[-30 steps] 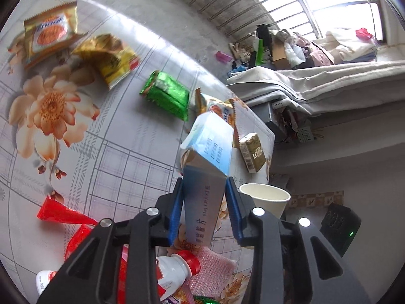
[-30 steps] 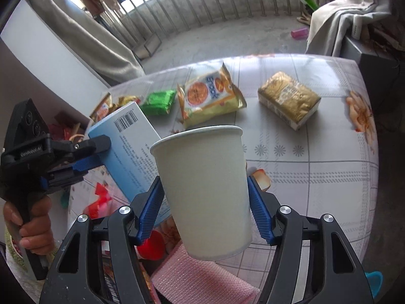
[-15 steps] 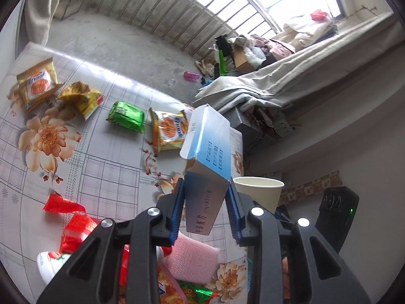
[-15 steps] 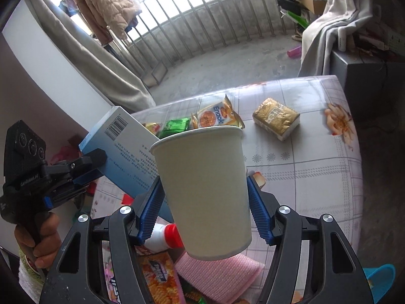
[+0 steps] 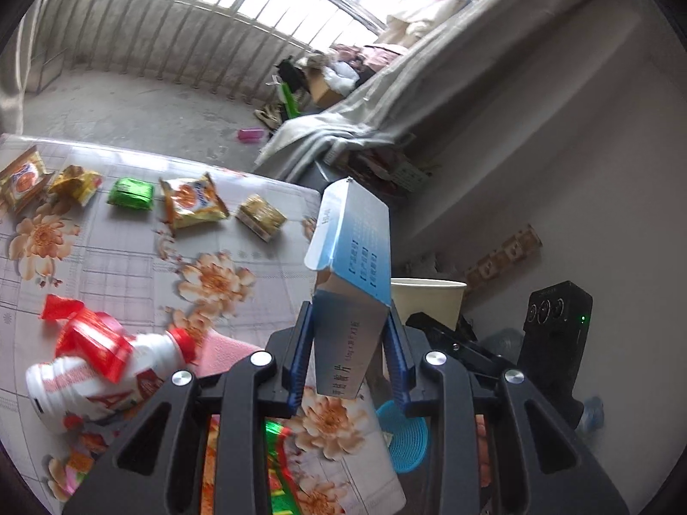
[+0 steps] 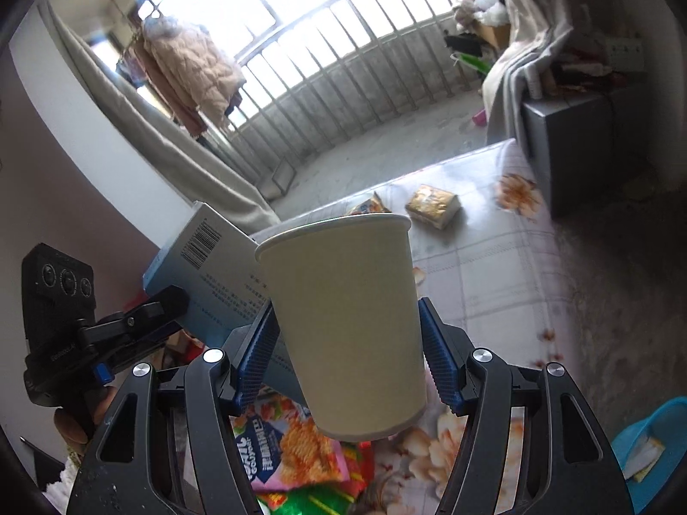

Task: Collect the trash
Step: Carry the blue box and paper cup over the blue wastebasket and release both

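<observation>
My left gripper (image 5: 348,358) is shut on a blue and white carton box (image 5: 354,274) and holds it upright, high above the table's right edge. My right gripper (image 6: 350,369) is shut on a cream paper cup (image 6: 345,322), also lifted. The cup (image 5: 429,300) shows just right of the box in the left wrist view. The box (image 6: 206,274) and left gripper show at the left of the right wrist view. On the flowered table (image 5: 129,257) lie a white bottle with red label (image 5: 94,373), snack bags (image 5: 193,201), a green packet (image 5: 131,193) and a gold packet (image 5: 261,216).
A pink sponge (image 5: 219,349) and colourful wrappers (image 6: 296,446) lie at the near table edge. A blue plastic basket (image 5: 403,433) and a blue bin (image 6: 648,450) stand on the floor to the right. A grey cabinet (image 6: 566,137) stands beyond the table.
Both grippers have risen and tilted up with the box and the cup. The table has dropped lower in both views and more of the balcony railing shows.
</observation>
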